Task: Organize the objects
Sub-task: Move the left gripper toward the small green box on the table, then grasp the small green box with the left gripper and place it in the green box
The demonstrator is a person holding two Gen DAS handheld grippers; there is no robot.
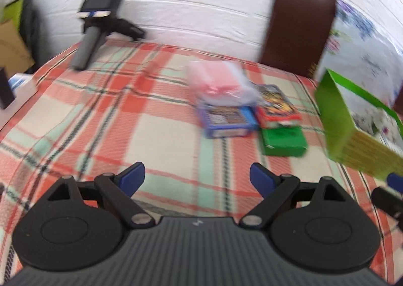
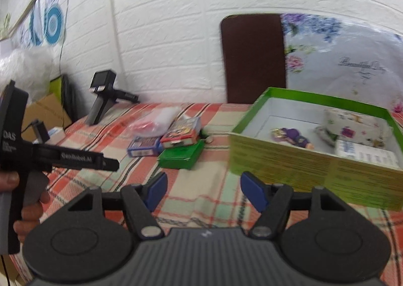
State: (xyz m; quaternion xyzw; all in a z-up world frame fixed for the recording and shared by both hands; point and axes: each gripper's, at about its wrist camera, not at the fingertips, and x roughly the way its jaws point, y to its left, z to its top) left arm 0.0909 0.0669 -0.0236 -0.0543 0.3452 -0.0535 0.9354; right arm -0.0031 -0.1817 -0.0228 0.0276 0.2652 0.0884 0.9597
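Note:
A pile of small things lies on the plaid tablecloth (image 1: 100, 114): a pink plastic bag (image 1: 219, 82), a blue card box (image 1: 226, 119), a red card box (image 1: 277, 104) and a flat green box (image 1: 284, 142). The same pile shows in the right wrist view, with the green box (image 2: 181, 155) nearest. To its right stands an open green carton (image 2: 314, 170) holding a purple figure (image 2: 294, 137), a floral pouch (image 2: 352, 122) and a white packet (image 2: 365, 155). My left gripper (image 1: 197, 177) is open over bare cloth, short of the pile. My right gripper (image 2: 205, 192) is open and empty, before the carton.
A black hand-held device with a grey handle (image 1: 88, 44) stands at the table's back left corner. A brown chair back (image 2: 254, 57) and a floral cushion (image 2: 352, 59) are behind the table. A hand (image 2: 27, 210) holds the left tool at the left edge. Cardboard boxes (image 2: 42, 112) sit beyond the table.

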